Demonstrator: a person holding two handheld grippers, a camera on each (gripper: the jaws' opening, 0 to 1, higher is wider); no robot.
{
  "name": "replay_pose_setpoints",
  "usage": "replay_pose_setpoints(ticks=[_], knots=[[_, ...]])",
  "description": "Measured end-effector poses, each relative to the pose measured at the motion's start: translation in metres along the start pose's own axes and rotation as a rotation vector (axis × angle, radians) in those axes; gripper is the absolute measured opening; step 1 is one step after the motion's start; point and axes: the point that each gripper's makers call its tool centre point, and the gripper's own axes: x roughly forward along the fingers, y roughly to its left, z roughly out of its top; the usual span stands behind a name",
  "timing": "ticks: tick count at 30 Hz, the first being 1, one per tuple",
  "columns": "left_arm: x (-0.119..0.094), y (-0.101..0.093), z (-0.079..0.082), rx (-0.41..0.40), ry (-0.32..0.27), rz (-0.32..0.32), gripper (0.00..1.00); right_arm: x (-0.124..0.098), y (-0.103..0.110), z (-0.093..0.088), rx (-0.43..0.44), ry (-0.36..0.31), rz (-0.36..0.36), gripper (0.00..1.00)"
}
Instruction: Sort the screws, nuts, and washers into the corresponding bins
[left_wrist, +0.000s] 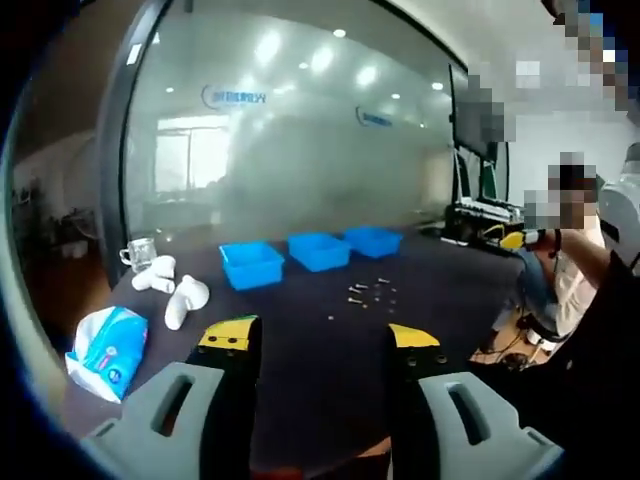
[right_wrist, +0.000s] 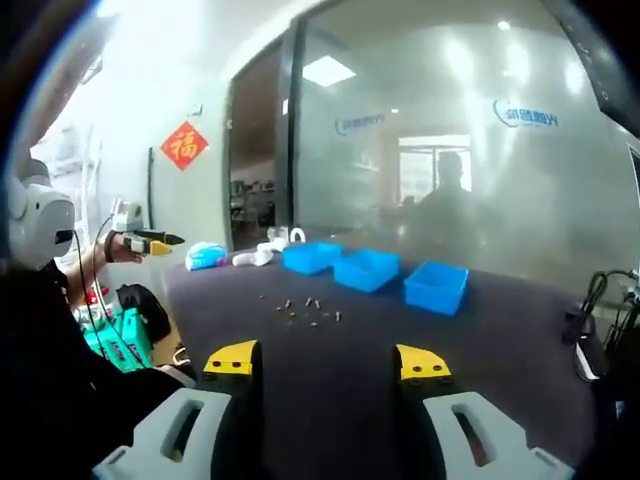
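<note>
**Both grippers held apart above a dark table with hardware and three blue bins**

Left gripper view, left to right: a blue-and-white tissue pack (left_wrist: 107, 350) at the near left edge of the dark table (left_wrist: 330, 350); beside it, white pipe fittings (left_wrist: 172, 290) and, farther back, a clear glass mug (left_wrist: 139, 253). Past those, three blue bins (left_wrist: 312, 253) in a row across the table's far side, in front of a frosted glass wall (left_wrist: 290, 140). Just in front of the bins, a small scatter of screws, nuts and washers (left_wrist: 372, 292) loose on the tabletop. Left gripper (left_wrist: 320, 345) low in view, jaws wide apart, nothing between them.

Right gripper view, left to right: the tissue pack (right_wrist: 205, 256) and fittings at the far left corner, then the loose hardware (right_wrist: 305, 310) mid-table, with the bins (right_wrist: 375, 270) behind it. Right gripper (right_wrist: 330, 365) likewise spread open and empty, hovering well short of the hardware.
</note>
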Motion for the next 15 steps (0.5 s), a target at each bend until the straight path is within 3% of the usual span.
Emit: replay_pose_setpoints(ticks=[8, 15], knots=[[0.003, -0.004, -0.003, 0.004, 0.019, -0.024, 0.49, 0.015, 0.000, 0.005, 0.008, 0.042, 0.018, 0.52], [0.005, -0.006, -0.001, 0.007, 0.019, -0.030, 0.49, 0.040, 0.009, 0.010, -0.058, 0.102, 0.081, 0.51]])
